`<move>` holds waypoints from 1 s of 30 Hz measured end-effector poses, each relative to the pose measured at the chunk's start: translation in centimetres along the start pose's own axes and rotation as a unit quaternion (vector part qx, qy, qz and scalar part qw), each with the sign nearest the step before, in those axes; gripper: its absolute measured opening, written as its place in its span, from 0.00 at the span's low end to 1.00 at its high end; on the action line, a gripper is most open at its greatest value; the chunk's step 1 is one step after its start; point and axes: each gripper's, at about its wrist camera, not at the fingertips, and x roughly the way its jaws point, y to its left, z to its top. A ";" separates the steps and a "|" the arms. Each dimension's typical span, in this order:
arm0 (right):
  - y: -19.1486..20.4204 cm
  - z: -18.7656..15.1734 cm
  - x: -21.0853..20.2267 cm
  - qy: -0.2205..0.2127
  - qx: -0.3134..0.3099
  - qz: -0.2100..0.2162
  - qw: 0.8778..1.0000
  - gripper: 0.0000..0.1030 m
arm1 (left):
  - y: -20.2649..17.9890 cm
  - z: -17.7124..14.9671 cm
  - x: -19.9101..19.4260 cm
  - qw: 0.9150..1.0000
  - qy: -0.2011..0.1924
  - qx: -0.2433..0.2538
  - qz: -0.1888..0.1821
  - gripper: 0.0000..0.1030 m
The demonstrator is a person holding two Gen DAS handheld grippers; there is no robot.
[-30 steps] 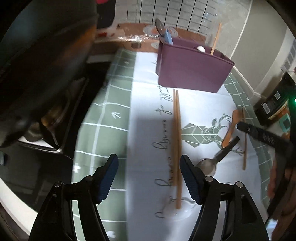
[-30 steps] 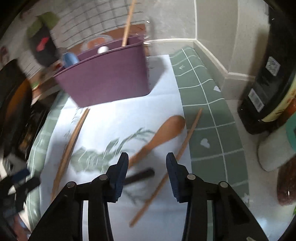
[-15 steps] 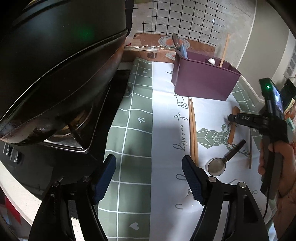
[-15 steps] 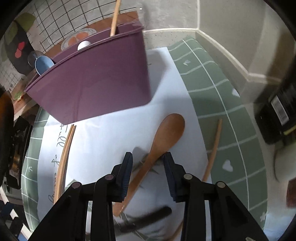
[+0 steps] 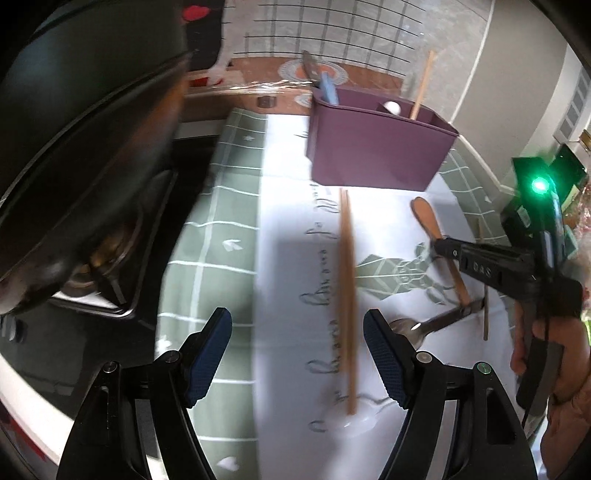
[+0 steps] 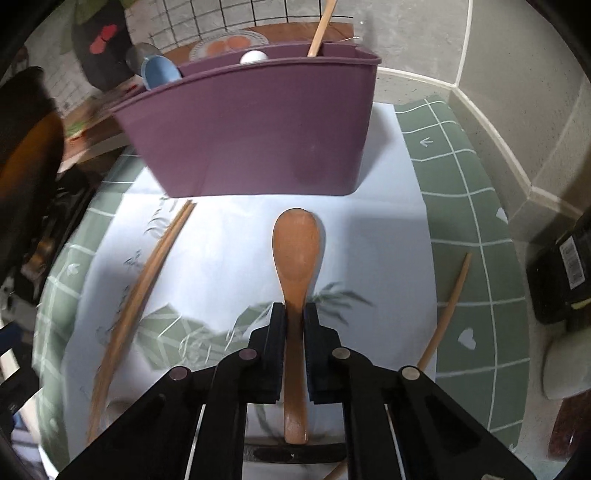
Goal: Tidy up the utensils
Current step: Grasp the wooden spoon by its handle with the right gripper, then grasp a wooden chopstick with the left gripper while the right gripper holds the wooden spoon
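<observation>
So right now I'm clamping the wooden spoon point(image 6: 298, 254) with the right gripper point(image 6: 294, 314), jaws pinched tight on the neck of the handle, bowl pointing straight at the purple utensil caddy point(image 6: 255, 136). The caddy is sitting at the far edge of the mat point(image 6: 476, 206), and I'm seeing a blue spoon point(image 6: 159, 75), a white spoon tip point(image 6: 253, 56) and a single chopstick point(image 6: 320, 31) already standing in it.

The left gripper point(image 5: 297, 356) is hanging over the near part of the mat with its jaws spread wide, gripping nothing. A pair of chopsticks point(image 5: 347, 295) is lying between its fingers in the left wrist view, running from just in front of the caddy towards the near edge. A metal spoon point(image 5: 424, 325) is lying just right of them, near the right finger. One more loose chopstick point(image 6: 448, 306) is lying towards the mat's right edge. A black wok point(image 5: 85, 147) is sitting on the stove off the left edge, pretty blurry.
</observation>
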 end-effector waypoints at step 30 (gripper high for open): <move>-3.9 -4.3 -3.8 -0.011 0.017 0.043 0.999 0.08 | -3.6 5.2 8.3 0.991 0.099 0.046 -0.081 0.29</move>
